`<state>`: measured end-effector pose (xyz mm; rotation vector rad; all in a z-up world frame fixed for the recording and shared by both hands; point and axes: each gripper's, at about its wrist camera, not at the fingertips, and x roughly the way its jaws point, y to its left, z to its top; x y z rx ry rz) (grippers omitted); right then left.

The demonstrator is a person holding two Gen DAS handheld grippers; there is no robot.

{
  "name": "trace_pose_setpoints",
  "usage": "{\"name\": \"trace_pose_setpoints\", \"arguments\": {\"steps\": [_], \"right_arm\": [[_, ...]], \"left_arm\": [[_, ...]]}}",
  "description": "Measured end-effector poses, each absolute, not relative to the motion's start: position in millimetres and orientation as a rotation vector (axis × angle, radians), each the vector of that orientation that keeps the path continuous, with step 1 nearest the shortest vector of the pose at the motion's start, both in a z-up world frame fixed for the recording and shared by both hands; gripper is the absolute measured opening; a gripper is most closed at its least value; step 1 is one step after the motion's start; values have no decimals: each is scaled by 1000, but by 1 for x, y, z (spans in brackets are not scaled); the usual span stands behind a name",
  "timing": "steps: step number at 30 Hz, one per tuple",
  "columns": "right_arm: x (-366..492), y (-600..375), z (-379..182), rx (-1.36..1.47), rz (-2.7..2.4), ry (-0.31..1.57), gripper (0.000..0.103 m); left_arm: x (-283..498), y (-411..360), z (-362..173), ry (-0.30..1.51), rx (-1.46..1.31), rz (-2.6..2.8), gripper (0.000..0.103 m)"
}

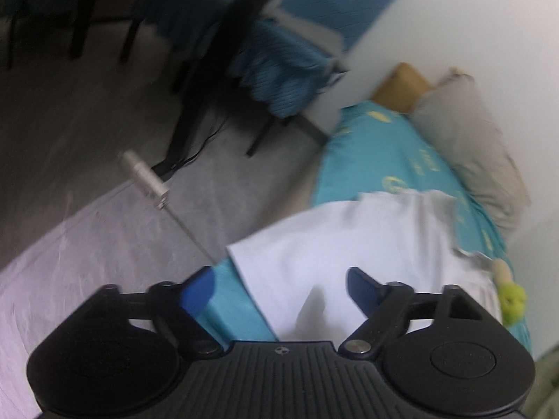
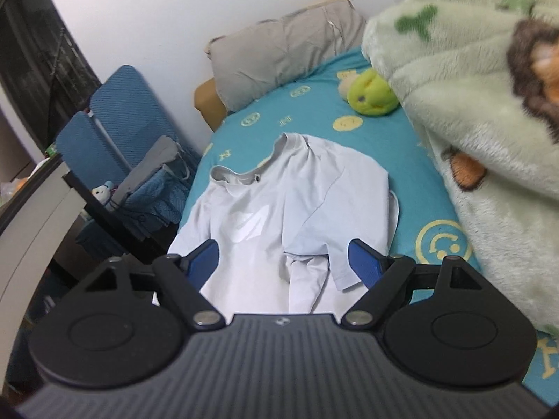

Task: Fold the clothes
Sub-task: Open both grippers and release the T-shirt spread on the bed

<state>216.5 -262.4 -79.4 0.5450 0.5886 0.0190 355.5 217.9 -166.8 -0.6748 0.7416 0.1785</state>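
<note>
A white T-shirt (image 2: pixel 279 206) lies on the teal bed sheet (image 2: pixel 314 111), collar toward the pillow, its right sleeve folded in over the body. My right gripper (image 2: pixel 284 255) is open and empty, hovering over the shirt's lower part. The shirt also shows in the left wrist view (image 1: pixel 349 241), blurred, near the bed's left edge. My left gripper (image 1: pixel 281 284) is open and empty above the shirt's edge, one fingertip (image 1: pixel 199 288) over the sheet's side.
A grey pillow (image 2: pixel 279 52) lies at the bed's head. A green plush toy (image 2: pixel 370 94) sits beside a fluffy green blanket (image 2: pixel 482 111) on the right. A blue chair with clothes (image 2: pixel 118 132) and a dark desk (image 2: pixel 87 188) stand left of the bed.
</note>
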Motion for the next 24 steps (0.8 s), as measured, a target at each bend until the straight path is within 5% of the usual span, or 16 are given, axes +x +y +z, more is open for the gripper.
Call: {"name": "trace_pose_setpoints", "arguments": {"steps": [7,9,11,24], "right_arm": [[235,-260,-96,567,11,629,83],[237,-257,-97,549,10,631,83],[236,-255,-97,533,7,630,83],[235,-236,-97,352,-118,553,82]], "left_arm": [[378,221,-186,731,-693,113,51],[381,214,-181,715,-664,90,35],[386,203,-174,710,-624,76,7],[464,192,-30,465,-219,265,2]]}}
